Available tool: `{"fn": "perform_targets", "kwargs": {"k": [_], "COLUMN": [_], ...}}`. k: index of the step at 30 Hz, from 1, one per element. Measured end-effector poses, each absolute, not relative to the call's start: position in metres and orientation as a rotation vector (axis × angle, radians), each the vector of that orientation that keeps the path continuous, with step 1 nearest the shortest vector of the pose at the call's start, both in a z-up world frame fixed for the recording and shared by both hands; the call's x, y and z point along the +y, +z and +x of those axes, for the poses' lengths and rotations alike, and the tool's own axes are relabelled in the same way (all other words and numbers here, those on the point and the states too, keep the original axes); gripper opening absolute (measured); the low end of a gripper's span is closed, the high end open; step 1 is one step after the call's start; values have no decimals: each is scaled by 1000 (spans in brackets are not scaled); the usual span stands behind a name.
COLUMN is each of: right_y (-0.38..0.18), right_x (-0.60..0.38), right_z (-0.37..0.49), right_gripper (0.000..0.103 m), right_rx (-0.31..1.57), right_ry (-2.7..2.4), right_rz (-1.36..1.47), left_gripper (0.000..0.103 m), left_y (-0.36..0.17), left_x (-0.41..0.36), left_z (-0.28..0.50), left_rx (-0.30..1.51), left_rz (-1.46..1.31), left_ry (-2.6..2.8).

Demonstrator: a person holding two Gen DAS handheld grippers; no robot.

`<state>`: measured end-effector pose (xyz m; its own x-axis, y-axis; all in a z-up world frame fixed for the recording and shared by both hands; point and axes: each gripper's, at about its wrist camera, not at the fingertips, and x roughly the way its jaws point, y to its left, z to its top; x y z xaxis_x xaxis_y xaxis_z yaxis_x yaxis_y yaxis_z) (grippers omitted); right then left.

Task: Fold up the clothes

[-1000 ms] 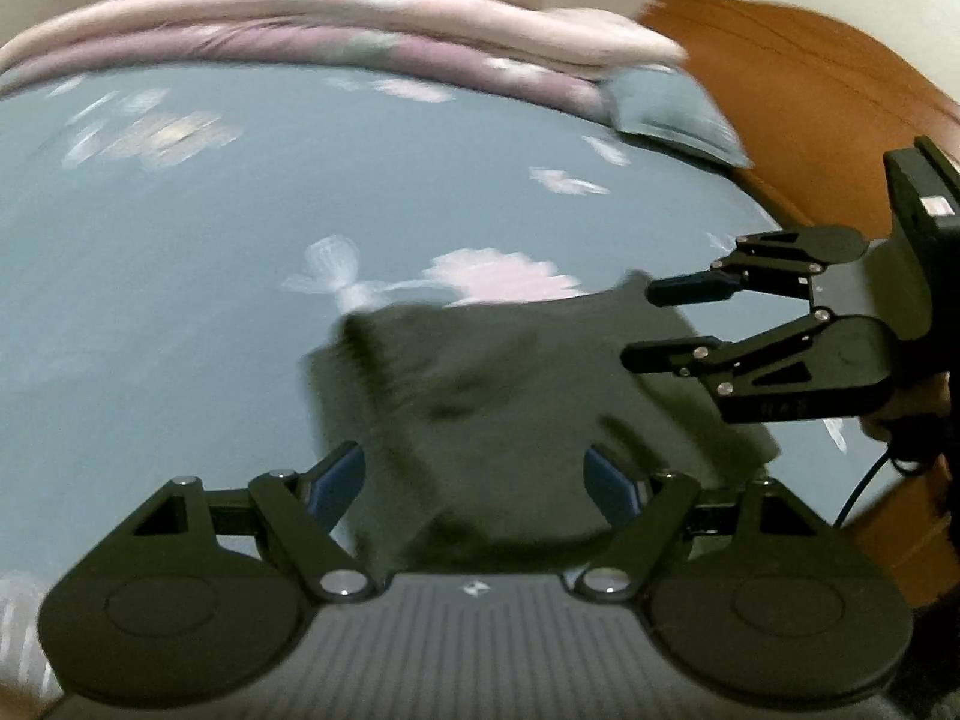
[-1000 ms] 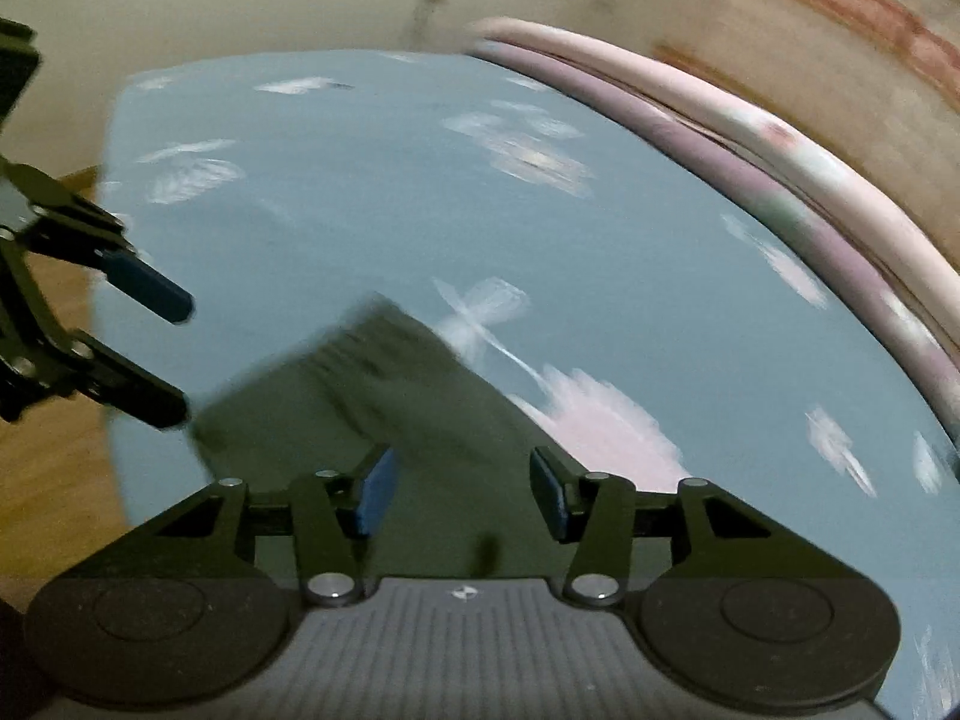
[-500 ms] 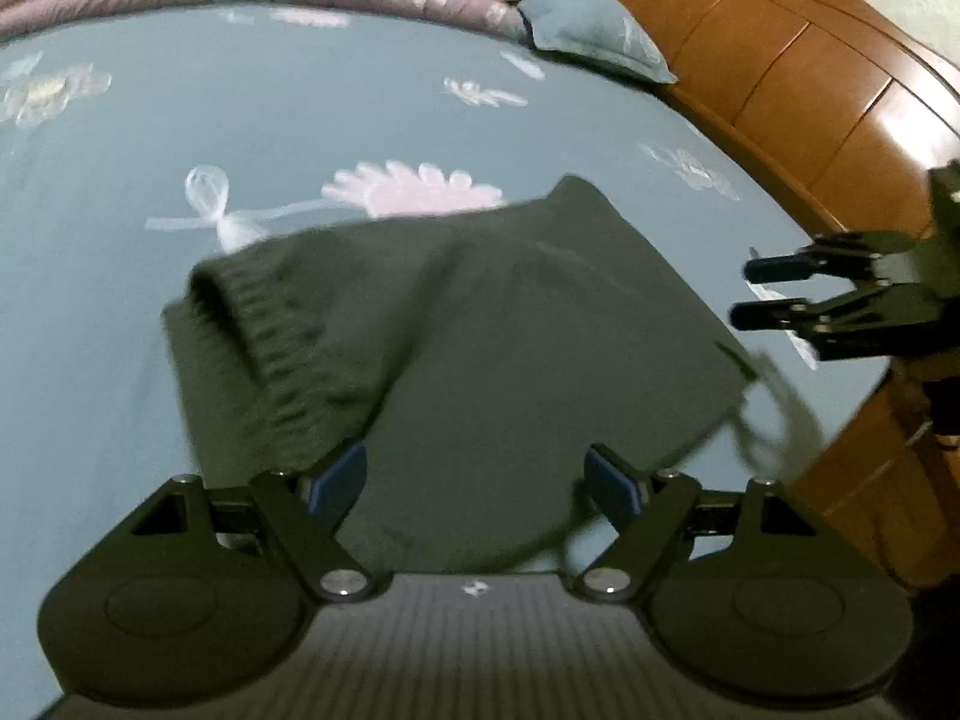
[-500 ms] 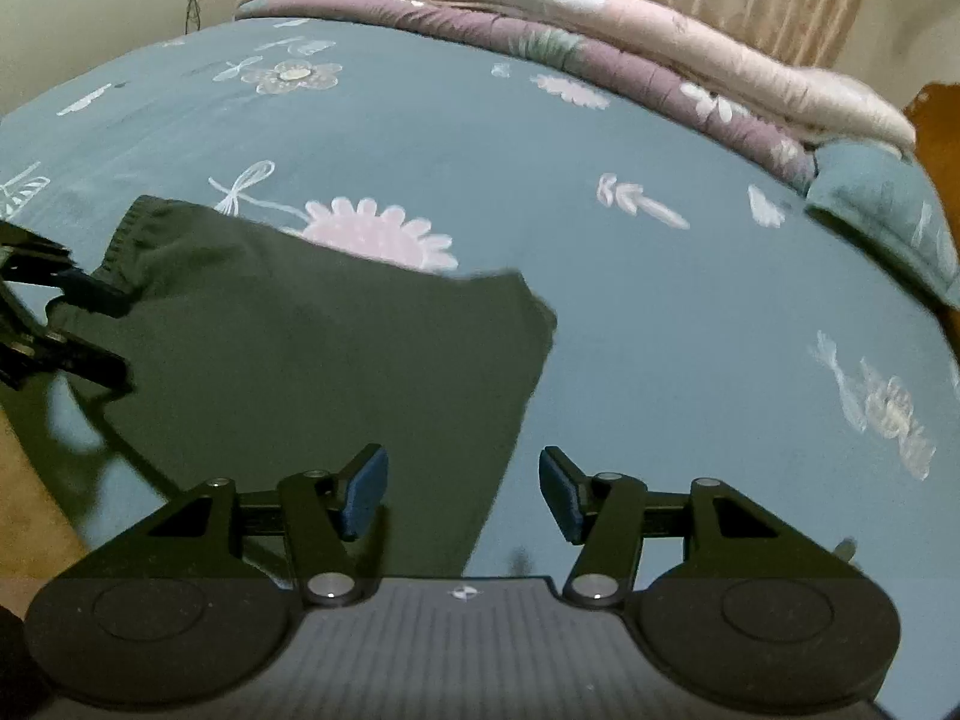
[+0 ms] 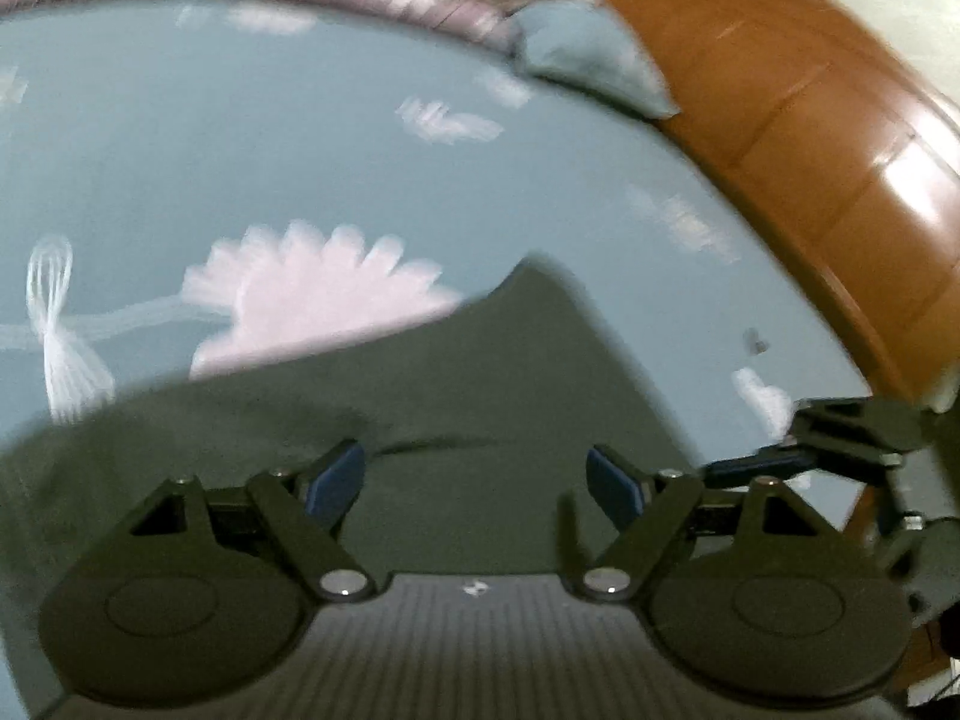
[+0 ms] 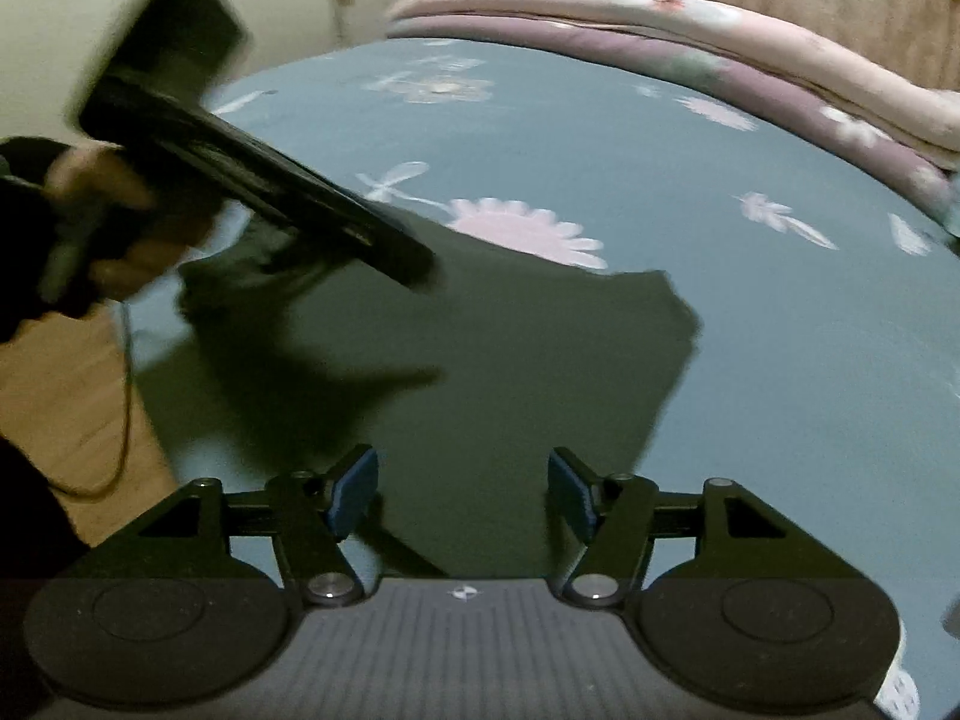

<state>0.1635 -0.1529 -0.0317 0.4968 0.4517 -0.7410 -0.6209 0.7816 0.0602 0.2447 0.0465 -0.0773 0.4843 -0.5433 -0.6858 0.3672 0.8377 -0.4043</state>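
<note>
- Dark green garment [image 6: 480, 360]: lying flat on the bed [image 6: 600, 138], over the blue flowered sheet, near the bed's front edge, partly covering a pink flower print [image 6: 522, 228]. Judged already folded at least once.
- Left claw [image 5: 477, 474]: wide open, nothing between the pads, hanging over the near part of the garment. Blurred view; contact with the cloth not determinable.
- Right claw [image 6: 462, 489]: jaws opening, no cloth pinched between them, poised above the garment's near right portion.
- Risk, single-layer pinch: closing on the top ply only would peel the fold apart on lifting.
- Risk, sheet capture: closing too low would catch the sheet together with the garment and drag both.
- Risk, uneven lift: unmatched grasp points on the two sides would skew the next fold.
- Risk, collision: left claw crossing close in front of the right; converging paths could strike.
- Risk, edge slip: garment near the bed's edge; a sideways tug could pull it toward the floor [image 6: 66, 396].
</note>
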Motion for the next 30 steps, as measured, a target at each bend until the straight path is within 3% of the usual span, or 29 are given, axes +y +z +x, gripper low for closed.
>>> {"fn": "perform_targets", "kwargs": {"k": [6,12,17,23,27,30], "right_y": [-35,-45,-40,-18,-44,-56], "right_x": [-159,-164,-175,-164,-158,-158], "right_z": [169,166,165,204,252,265], "right_gripper": [71,74,74,76,77,77], "right_rx": [847,860,857,724,778,838], "right_ry": [730,804,791,739,677,645], "right_rz": [-235,-213,-198,-203,-148,-130], "left_gripper": [83,83,83,85,84,83], "left_y": [-46,-68,-45,-43,-65,-50], "left_x": [53,74,75,72,83,85], "left_z": [212,192,193,220,226,216], "left_rx": [883,965,932,887,921,912], "left_rz": [-201,-195,-164,-165,-178,-171], "left_ry": [-475,-366,-368,-416,-368,-376]}}
